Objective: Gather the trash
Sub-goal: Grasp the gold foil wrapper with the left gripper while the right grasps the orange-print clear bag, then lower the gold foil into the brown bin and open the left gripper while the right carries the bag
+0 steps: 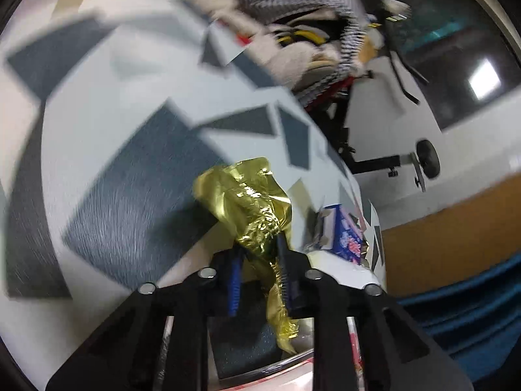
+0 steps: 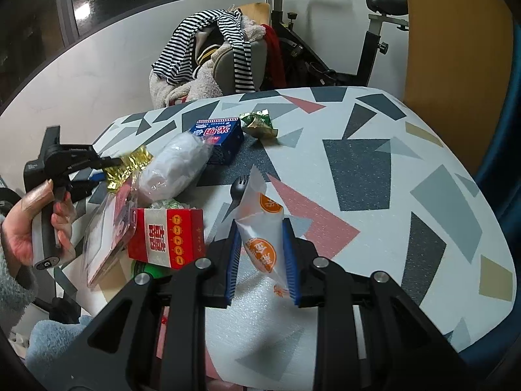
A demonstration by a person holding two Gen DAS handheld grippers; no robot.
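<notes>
Both wrist cameras look steeply down along their fingers, close over the patterned table (image 2: 374, 169), sharing the gold wrapper (image 1: 250, 208).

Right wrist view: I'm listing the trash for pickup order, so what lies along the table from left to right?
Gold foil wrapper → red and white box → black plastic fork → white packet with orange circles, held in the right hand-held gripper.
</notes>
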